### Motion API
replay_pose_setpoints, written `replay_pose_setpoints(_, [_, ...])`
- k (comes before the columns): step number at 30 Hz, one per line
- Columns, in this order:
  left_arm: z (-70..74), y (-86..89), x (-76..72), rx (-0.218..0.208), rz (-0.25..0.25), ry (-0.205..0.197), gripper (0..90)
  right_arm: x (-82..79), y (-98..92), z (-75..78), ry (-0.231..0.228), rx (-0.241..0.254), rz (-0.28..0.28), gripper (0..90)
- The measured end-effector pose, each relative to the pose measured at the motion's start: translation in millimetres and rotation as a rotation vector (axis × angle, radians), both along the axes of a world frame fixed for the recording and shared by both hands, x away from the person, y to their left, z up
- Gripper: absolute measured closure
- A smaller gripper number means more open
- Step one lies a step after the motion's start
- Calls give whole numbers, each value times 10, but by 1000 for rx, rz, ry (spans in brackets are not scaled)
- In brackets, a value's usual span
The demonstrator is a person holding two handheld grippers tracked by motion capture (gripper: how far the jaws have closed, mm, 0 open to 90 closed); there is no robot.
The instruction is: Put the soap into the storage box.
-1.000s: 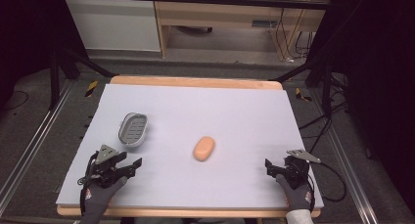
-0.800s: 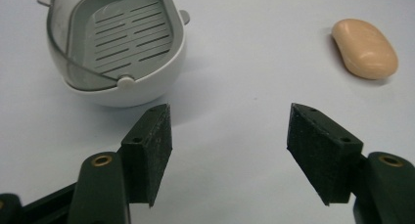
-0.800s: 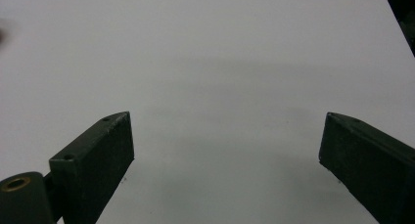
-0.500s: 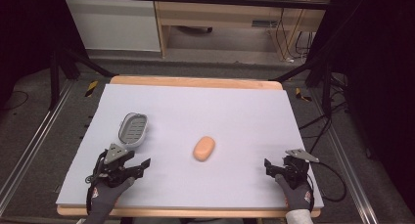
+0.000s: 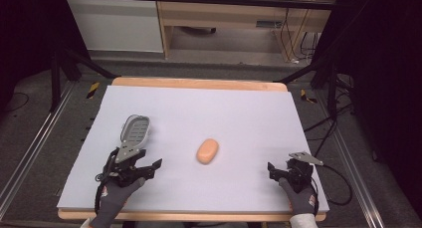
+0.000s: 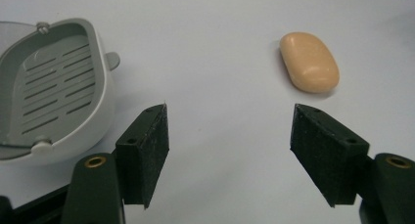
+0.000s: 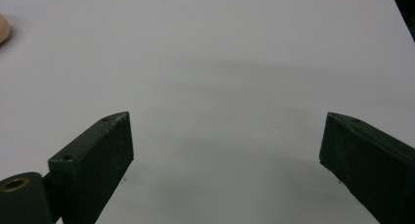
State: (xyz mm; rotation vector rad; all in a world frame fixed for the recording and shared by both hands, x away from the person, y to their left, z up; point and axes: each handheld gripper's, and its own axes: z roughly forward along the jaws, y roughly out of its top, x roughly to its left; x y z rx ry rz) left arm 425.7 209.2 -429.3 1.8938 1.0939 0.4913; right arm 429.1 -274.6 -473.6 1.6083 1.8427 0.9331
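On the white table (image 5: 209, 108), the left gripper (image 5: 144, 167) has slid forward from the near edge over the last second, jaws wide and empty, now beside the grey soap dish (image 5: 135, 129); the right gripper (image 5: 278, 171), equally wide, has stayed put; the orange soap (image 5: 207, 151) lies mid-table, untouched, likely the left's target.

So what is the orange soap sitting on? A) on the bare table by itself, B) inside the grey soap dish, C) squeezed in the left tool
A: the orange soap lies alone on the white table, apart from the grey soap dish, and the left tool is open with nothing in it.
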Motion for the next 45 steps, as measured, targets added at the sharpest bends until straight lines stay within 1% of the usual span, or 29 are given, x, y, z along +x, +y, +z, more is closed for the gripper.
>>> replay_pose_setpoints(2, [26, -41, 30, 2, -7, 0, 296, 0, -3, 0, -2, 1, 0, 60])
replay_pose_setpoints(12, [188, -258, 164, -23, -33, -17, 290, 4, 5, -4, 4, 0, 11, 59])
replay_pose_setpoints(17, [224, -372, 217, -21, -49, -17, 289, 9, 6, -8, 6, -2, 11, 59])
replay_pose_setpoints(26, [251, -619, 316, 3, -83, -7, 284, 10, 8, -9, 10, 1, 10, 59])
replay_pose_setpoints(28, [252, -675, 338, 15, -91, -5, 282, 11, 10, -10, 11, 3, 11, 59])
replay_pose_setpoints(30, [255, -715, 357, 27, -100, -2, 281, 10, 10, -9, 9, -1, 15, 59])
replay_pose_setpoints(38, [265, -878, 449, 52, -118, 8, 278, 12, 15, -11, 14, -2, 13, 59])
replay_pose_setpoints(41, [258, -929, 478, 54, -121, 13, 278, 14, 15, -15, 14, -4, 14, 60])
replay_pose_setpoints(45, [223, -1027, 518, 68, -129, 22, 277, 13, 14, -15, 13, -5, 17, 60])
